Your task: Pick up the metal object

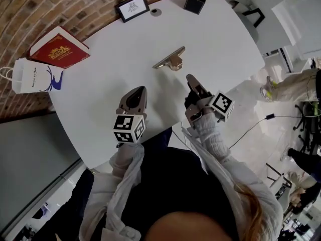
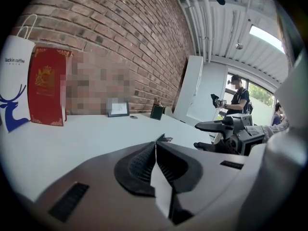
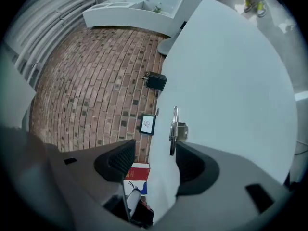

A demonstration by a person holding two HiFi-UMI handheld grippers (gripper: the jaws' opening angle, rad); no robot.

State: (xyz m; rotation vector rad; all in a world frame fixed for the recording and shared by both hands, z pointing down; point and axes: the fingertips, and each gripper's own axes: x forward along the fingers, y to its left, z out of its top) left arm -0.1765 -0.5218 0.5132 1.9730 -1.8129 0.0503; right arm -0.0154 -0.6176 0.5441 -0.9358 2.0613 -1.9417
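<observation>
The metal object (image 1: 169,59), a flat strip with a small bracket under it, lies on the white table (image 1: 100,99) past both grippers. My left gripper (image 1: 140,88) hovers near the table's front, its jaws pressed together with nothing between them; the left gripper view shows the metal object (image 2: 164,138) just beyond its tips (image 2: 155,144). My right gripper (image 1: 190,78) is to the right and closer to the object, turned on its side and open. In the right gripper view the metal object (image 3: 175,129) stands a short way ahead of the empty, open jaws (image 3: 154,150).
A red book (image 1: 59,48) and a white paper bag (image 1: 32,77) rest at the table's left edge against the brick wall. A small picture frame (image 1: 132,7), a grey disc (image 1: 156,12) and a black holder (image 1: 195,0) sit at the far side. A person (image 2: 237,97) stands in the background.
</observation>
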